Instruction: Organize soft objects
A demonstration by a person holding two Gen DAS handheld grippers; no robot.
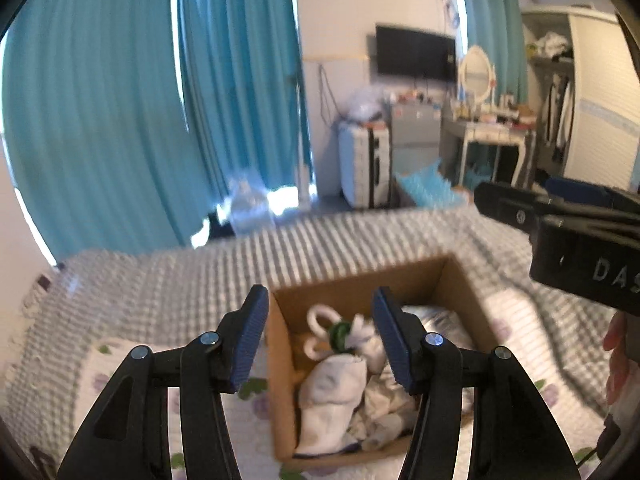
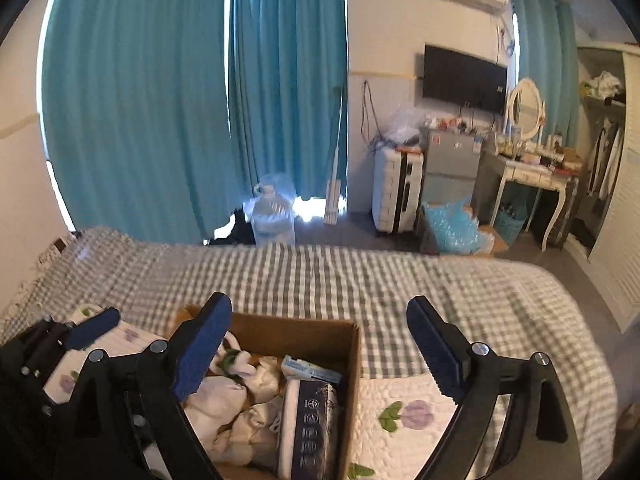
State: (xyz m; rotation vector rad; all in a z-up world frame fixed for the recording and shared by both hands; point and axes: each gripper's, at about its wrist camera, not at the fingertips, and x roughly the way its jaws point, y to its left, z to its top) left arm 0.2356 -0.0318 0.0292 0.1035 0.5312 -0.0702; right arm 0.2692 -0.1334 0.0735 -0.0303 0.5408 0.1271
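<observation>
Lying heaped inside an open brown cardboard box (image 1: 452, 280): crumpled white cloth items (image 1: 332, 392), a pale soft toy with looped ears and a green ring at its neck (image 1: 340, 332), and, in the right wrist view, a dark blue printed soft packet (image 2: 310, 424) leaning against the box's right wall. Box sitting on a white quilted pad with purple flowers and green leaves (image 2: 404, 412), that pad lying on a bed under a grey-and-white checked cover (image 2: 360, 276).

Hovering above the box, left tongs (image 1: 320, 344) spread wide, blue ribbed pads gripping nothing, box contents showing between them. Hanging over the box's right edge, right tongs (image 2: 320, 352) also gaping wide and empty, left finger above the cloths, right finger above the quilted pad.

Standing beyond the bed: long teal curtains (image 2: 140, 100), a clear plastic water jug (image 2: 272, 216) on the floor, a white suitcase (image 2: 394, 192), a black wall-mounted television (image 2: 464, 78), a white dressing table with an oval mirror (image 2: 524, 108).
</observation>
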